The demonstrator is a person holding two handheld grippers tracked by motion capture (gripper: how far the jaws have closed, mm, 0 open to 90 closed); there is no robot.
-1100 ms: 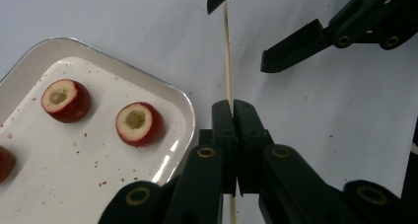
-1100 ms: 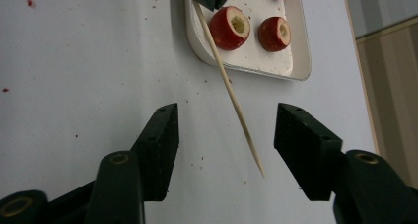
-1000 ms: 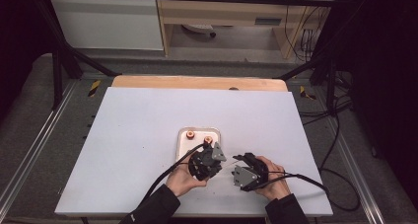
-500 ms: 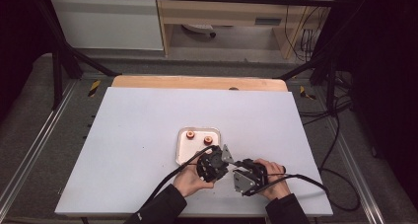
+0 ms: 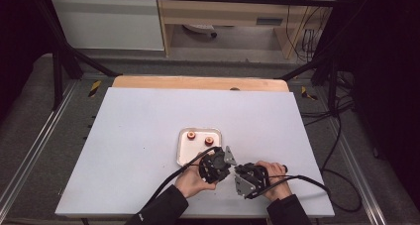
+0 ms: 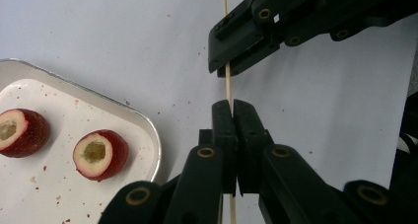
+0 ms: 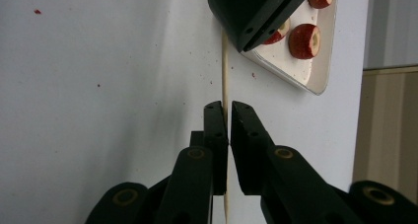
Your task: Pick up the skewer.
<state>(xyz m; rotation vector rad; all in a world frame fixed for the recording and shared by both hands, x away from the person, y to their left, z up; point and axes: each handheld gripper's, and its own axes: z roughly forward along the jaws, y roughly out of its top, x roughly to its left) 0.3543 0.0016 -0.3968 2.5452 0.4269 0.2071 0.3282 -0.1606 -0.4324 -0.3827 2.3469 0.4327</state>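
- Skewer [image 6: 227, 81]: a thin, pale wooden stick, held by both grippers at once just above the white table [image 5: 138, 131], close to its near edge and just beside the tray [image 5: 184, 144].
- Left gripper [image 6: 232, 108]: the jaws are closed tight on the skewer. In the left gripper view the stick passes between the two black pads, and its pointed tip runs on past the other gripper toward the top of that view.
- Right gripper [image 7: 226, 108]: the jaws have just been closing and now pinch the same skewer, which runs between the pads in the right gripper view. A narrow gap remains between the pads, taken up by the stick.
- Relative position: in the high view the two grippers face each other tip to tip, near but not touching, the left gripper [image 5: 214, 166] at the tray's near right corner and the right gripper [image 5: 250, 178] just beside it.
- Tray: a shallow white dish with rounded corners, resting flat on the table.
- Strawberries [image 6: 101, 154]: two red hollowed pieces lie in the tray, apart from each other, cut faces showing a pale core.
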